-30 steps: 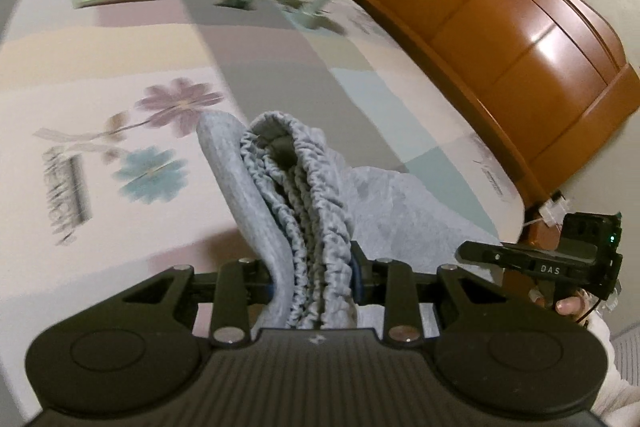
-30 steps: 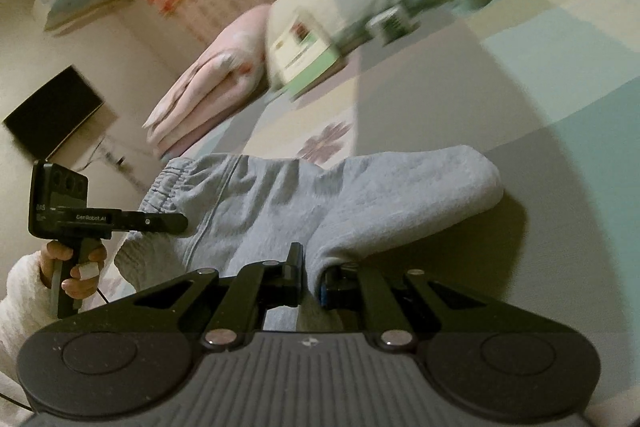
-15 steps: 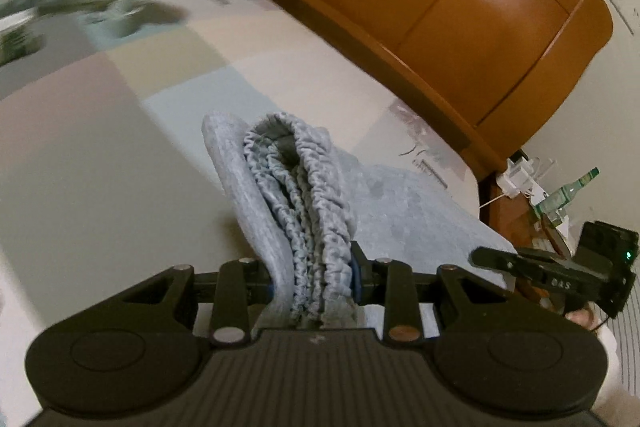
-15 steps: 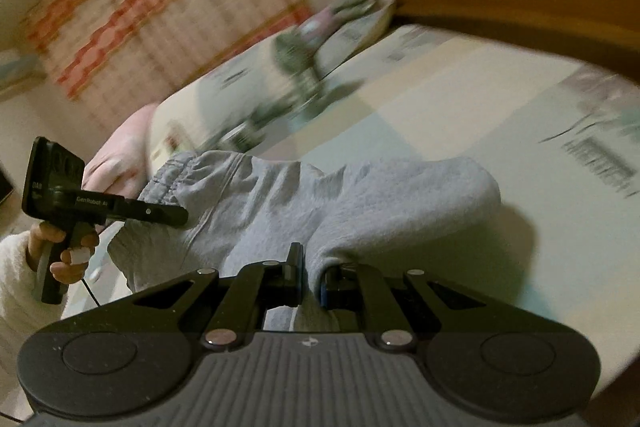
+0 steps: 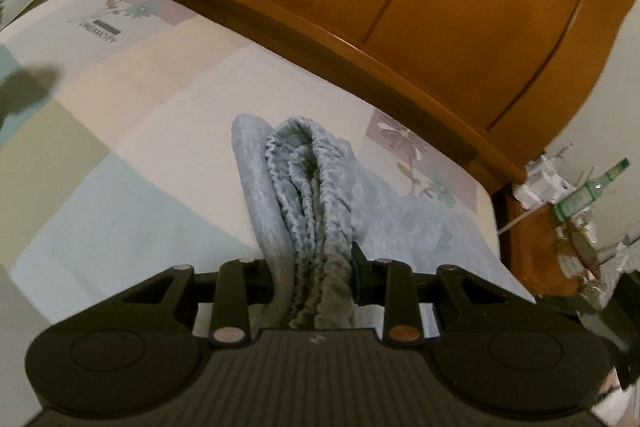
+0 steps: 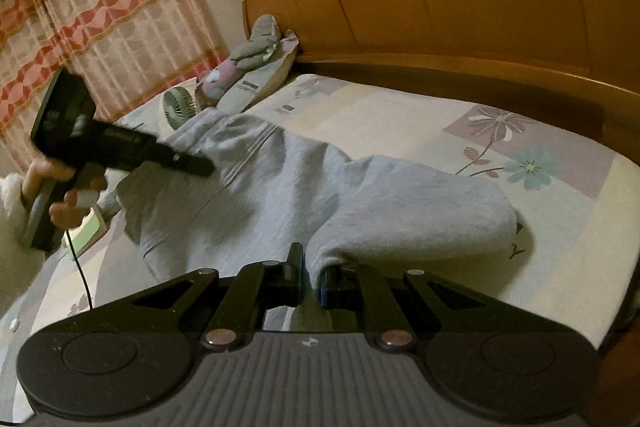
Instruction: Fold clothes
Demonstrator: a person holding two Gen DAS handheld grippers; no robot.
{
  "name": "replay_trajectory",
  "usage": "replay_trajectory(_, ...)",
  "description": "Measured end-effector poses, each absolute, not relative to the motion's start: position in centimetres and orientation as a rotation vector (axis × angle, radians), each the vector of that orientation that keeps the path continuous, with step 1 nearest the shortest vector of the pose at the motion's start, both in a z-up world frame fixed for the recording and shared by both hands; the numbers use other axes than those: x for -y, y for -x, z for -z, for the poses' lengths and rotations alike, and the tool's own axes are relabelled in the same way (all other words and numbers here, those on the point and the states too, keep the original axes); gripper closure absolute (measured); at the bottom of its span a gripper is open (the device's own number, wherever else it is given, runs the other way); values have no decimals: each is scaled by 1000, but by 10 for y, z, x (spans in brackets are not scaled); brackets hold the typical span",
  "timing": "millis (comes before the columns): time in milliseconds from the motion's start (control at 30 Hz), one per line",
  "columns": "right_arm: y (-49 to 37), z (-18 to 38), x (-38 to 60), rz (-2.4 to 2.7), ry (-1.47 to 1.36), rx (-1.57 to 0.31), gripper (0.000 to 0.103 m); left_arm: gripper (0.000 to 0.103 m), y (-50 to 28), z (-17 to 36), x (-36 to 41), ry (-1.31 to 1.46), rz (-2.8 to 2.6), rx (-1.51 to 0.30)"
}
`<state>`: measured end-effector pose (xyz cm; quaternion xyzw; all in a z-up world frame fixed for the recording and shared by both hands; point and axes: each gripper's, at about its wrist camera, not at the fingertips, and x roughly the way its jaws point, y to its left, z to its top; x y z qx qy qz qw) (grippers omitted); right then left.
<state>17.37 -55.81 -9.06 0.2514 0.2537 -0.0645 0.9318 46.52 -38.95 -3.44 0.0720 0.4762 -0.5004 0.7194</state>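
A big bed with a pale patchwork sheet printed with flowers (image 5: 152, 115) is filling most of both views. A tall shiny orange-brown wooden headboard (image 5: 420, 7) is standing along its far side.

A soft grey pair of sweatpants (image 6: 312, 187) is lying across the sheet, partly lifted up off it. In the right wrist view it is stretching from the near middle to the far left, and a rounded fold of it is bulging out to the right.

The black left gripper (image 5: 314, 263) is squeezing the bunched, crinkly waistband of the sweatpants between its jaws, which are standing a little way apart because the cloth is thick. In the right wrist view the same gripper (image 6: 196, 167) is showing on the left, and a hand (image 6: 60, 195) in a fluffy white sleeve is gripping its handle.

The black right gripper (image 6: 310, 277) is pinching a thin edge of the grey cloth, with its jaws almost together.

Pillows with a grey soft toy (image 6: 256, 47) on top are sitting at the far left corner of the bed. A small green fan (image 6: 178, 105) is standing near them. A red and cream curtain (image 6: 88, 15) is hanging on the far left.

A green glass bottle (image 5: 588, 193) is standing on a wooden side table on the right, just beside the bed.
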Motion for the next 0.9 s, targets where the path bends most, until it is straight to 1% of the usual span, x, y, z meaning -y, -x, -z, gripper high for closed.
replay_trajectory(233,-174,98,551,135,-505,-503,93,73,-490,46,419,-208,1097,-1082)
replay_trajectory(567,-149,97,541,115,-566,-500,93,72,-496,50,433,-256,1112,-1102)
replay_trajectory(600,-148,99,540,114,-567,-503,93,71,-496,51,435,-261,1109,-1104)
replay_trajectory(733,-143,105,541,117,-589,-512,94,59,-501,54,437,-261,1058,-1121)
replay_trajectory(833,-138,108,542,112,-608,-519,93,54,-507,48,432,-280,988,-1089)
replay_trajectory(867,-137,109,543,106,-623,-525,91,54,-508,45,428,-286,957,-1067)
replay_trajectory(900,-136,111,544,99,-638,-531,86,53,-509,41,424,-281,934,-1048)
